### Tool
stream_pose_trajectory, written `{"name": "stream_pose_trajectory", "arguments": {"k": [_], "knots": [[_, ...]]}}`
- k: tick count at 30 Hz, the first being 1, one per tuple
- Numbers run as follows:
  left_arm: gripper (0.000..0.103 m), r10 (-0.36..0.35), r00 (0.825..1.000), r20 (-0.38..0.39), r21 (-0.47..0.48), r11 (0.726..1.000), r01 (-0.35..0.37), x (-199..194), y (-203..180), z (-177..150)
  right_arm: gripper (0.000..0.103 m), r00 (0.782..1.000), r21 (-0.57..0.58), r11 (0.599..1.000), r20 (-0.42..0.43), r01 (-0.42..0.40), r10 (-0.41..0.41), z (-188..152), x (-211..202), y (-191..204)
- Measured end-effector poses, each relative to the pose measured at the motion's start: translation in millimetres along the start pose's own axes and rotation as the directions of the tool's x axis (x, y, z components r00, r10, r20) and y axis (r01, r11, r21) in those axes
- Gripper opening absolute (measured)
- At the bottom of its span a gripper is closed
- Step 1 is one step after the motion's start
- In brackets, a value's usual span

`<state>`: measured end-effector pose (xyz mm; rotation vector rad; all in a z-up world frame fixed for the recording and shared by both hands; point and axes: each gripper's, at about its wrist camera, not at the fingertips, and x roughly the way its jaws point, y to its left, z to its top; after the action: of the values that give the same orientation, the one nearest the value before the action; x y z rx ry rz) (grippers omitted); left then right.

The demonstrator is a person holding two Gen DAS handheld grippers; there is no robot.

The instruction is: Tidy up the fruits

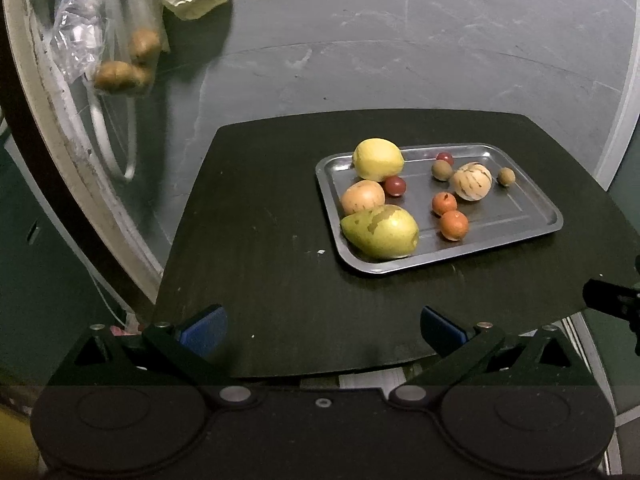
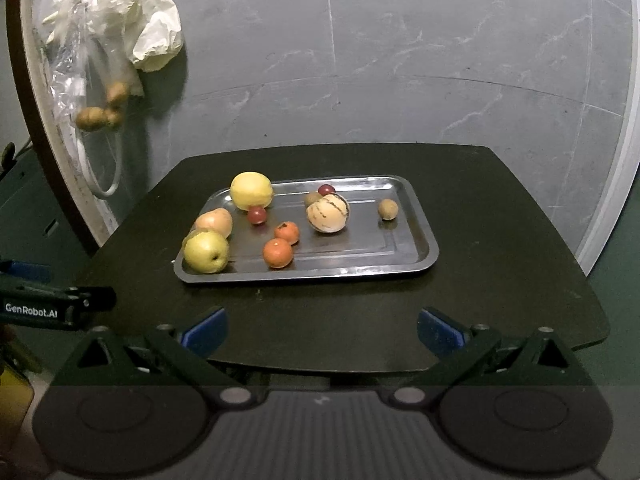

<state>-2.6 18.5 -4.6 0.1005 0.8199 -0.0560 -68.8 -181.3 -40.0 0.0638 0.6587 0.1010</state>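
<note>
Right wrist view: mixed fruits gathered on shallow rectangular steel tray atop dark counter. Right hand-held gripper wide, empty, hovering short of tray; left hand-held gripper likewise wide, probably lining up a pick.

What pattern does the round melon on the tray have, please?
Cream with thin dark stripes on the melon, clearest in the right wrist view.

We see a dark counter with rounded corners set against a grey, marble-veined wall. At upper left, clear and white plastic bags hang holding brown lumps, beside a pale curved frame. Light is dim; the floor looks green.
</note>
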Motion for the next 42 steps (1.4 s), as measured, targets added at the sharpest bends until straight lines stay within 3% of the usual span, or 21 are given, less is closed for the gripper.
{"name": "stream_pose_trajectory", "arguments": {"k": [42], "knots": [[0.102, 0.000, 1.000, -0.005, -0.009, 1.000, 0.000, 1.0, -0.2, -0.2, 0.103, 1.000, -0.024, 1.000, -0.017, -0.015, 0.014, 6.7, 6.2, -2.2]]}}
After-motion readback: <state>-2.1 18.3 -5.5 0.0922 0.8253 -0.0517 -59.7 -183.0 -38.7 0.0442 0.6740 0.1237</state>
